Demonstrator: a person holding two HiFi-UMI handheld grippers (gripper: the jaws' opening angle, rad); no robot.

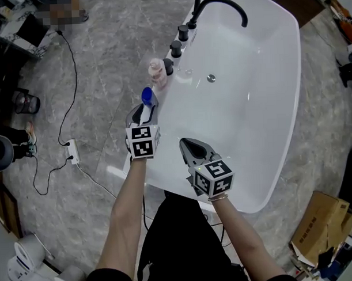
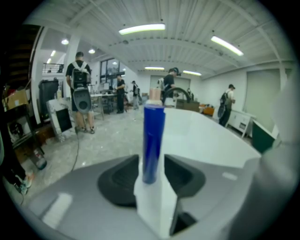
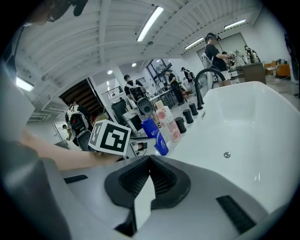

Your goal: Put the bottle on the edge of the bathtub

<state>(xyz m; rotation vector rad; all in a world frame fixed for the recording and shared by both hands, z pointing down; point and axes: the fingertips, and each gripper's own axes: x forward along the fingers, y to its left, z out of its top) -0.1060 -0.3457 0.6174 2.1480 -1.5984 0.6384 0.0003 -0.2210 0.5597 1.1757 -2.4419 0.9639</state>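
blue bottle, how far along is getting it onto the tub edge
Done: the blue bottle is at the bathtub rim, base apparently down on it beside the pink bottle. In hand: it stands between the jaws of the left gripper; whether they press it is unclear. Left: let go, back off. The right gripper is shut, empty.

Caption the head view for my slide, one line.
Left gripper straddles a blue bottle on the bathtub edge beside a pink bottle; right gripper hovers shut over the tub.
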